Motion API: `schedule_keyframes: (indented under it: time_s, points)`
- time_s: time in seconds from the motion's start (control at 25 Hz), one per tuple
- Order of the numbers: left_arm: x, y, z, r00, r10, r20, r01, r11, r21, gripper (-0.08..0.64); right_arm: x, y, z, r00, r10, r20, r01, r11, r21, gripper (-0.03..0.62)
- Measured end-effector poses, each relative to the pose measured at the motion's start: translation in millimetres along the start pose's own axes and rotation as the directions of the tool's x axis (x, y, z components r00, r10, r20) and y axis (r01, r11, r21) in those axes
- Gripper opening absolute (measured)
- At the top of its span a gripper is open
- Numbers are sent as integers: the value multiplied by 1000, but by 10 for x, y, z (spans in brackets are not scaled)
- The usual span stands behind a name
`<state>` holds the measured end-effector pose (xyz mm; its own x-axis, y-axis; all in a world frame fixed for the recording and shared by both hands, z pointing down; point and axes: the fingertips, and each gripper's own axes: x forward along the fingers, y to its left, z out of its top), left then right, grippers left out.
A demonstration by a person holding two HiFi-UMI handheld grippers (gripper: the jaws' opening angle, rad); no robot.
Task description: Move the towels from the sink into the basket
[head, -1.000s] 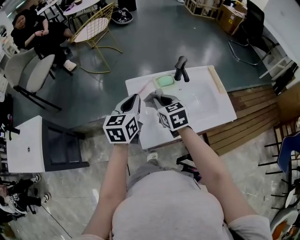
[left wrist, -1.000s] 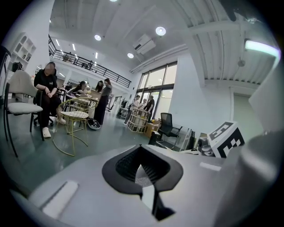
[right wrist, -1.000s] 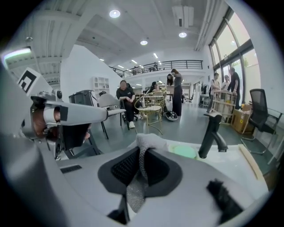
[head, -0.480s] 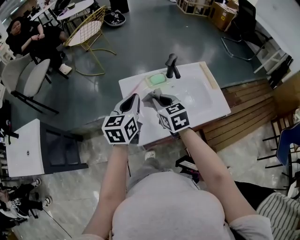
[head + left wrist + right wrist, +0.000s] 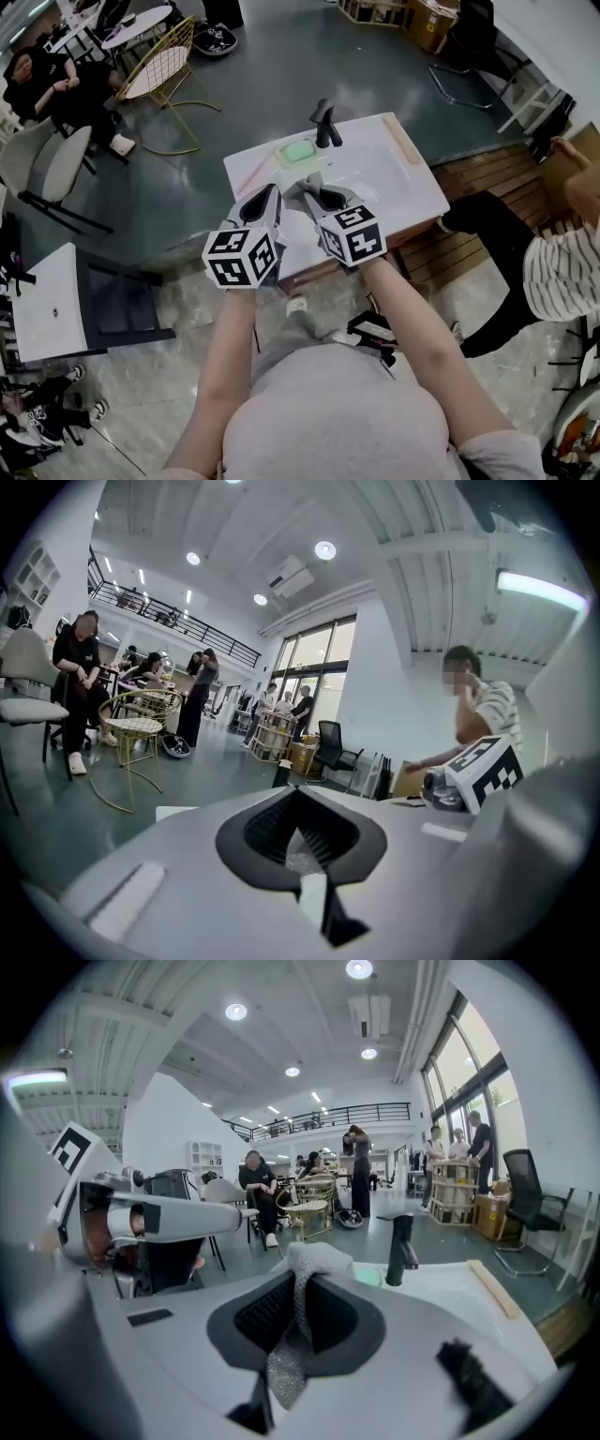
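Grey towel [image 5: 317, 1258] pinched in right tongs [image 5: 299, 1297], seemingly left tongs [image 5: 296, 803] too.

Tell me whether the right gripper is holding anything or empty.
Holding: the right gripper is shut on the grey towel, pinched between its jaws and bunched beyond them.

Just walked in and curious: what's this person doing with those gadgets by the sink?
A person holds a two-jaw gripper in each hand over a white sink. The right gripper pinches a grey towel, held above the basin. The left gripper sits close beside it, jaws together.
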<state>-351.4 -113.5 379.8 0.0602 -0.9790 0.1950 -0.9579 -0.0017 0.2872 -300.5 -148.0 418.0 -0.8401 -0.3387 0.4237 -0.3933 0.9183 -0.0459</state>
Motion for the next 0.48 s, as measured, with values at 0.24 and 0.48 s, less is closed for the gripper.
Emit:
schedule_keyframes:
  time_s: [0.24,0.48]
  points:
    - [32,-324,-51,999,-50,-8,50,999,14,5,-332,-127,-70,999,-43,23,42,999,33,43]
    - [122,-677,-152,994,-110,-24,111,994,22,5,-669,-310,-181,994,-107,34,104,993,62,43]
